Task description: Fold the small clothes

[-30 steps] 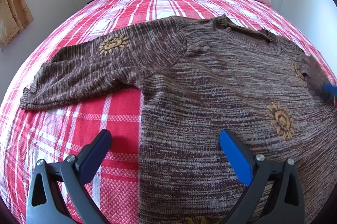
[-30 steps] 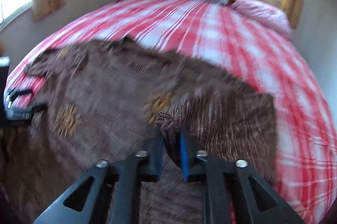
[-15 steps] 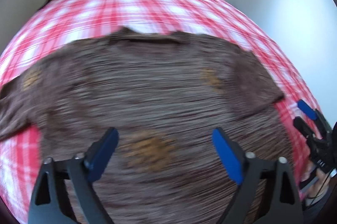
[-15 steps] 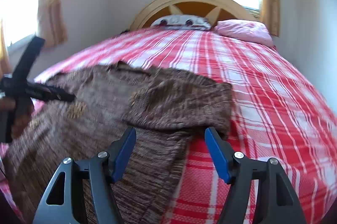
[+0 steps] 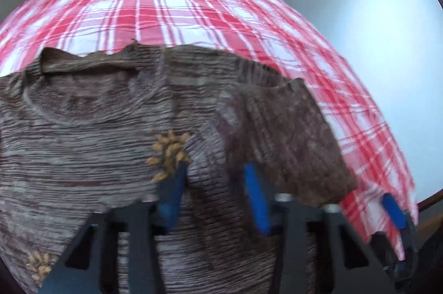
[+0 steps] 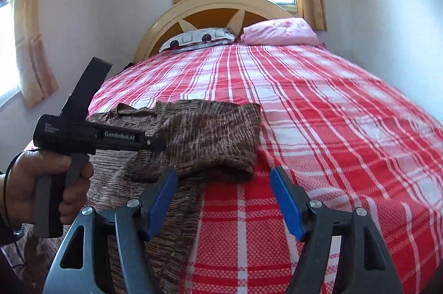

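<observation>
The left tongs (image 5: 216, 194) are hanging low over the brown sweater (image 5: 91, 144), their blue fingers (image 5: 256, 200) standing partly apart with knit showing in the gap between them; whether they are touching the cloth cannot be told through the blur. The sweater is lying spread across the bed (image 5: 171, 3) beneath and ahead of these tongs, its right sleeve (image 5: 288, 136) folded inward just ahead and to their right. A yellow sun motif (image 5: 169, 152) is sitting by their left finger. The right tongs (image 6: 224, 200) are hovering wide apart, holding nothing, with the folded sleeve just ahead of their left finger (image 6: 160, 200) and bare red plaid bedspread under their right. Pillows (image 6: 279, 32) are resting far ahead.
</observation>
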The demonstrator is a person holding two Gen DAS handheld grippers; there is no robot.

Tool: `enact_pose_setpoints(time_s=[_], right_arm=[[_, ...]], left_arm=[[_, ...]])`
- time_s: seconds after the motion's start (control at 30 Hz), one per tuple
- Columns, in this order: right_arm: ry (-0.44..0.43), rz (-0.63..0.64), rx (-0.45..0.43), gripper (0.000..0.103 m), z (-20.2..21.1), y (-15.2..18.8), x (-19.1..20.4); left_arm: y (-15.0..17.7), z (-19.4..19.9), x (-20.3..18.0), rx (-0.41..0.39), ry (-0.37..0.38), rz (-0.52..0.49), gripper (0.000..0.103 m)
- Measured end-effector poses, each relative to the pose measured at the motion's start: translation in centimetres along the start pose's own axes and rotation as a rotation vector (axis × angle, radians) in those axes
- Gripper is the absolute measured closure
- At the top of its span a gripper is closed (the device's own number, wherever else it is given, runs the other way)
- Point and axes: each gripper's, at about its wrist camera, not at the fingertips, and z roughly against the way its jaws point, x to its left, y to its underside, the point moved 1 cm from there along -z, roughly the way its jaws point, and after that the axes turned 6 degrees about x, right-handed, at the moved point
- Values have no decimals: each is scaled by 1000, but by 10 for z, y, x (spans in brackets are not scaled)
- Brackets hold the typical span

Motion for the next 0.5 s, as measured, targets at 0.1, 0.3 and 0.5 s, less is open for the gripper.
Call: enact_pose_setpoints(time_s=[0.1,0.3,0.5], right_arm=[[-2,-29,16,33,-4,0,-7],[1,-42,34,32,-7,2,-8],[17,-32,42,32,-9,3,-6]], left_arm=[[1,-3,-11,11,33,-50,92],[-4,38,-19,-127,-31,-142,94],[-10,66,0,-177,-134,-216,94]])
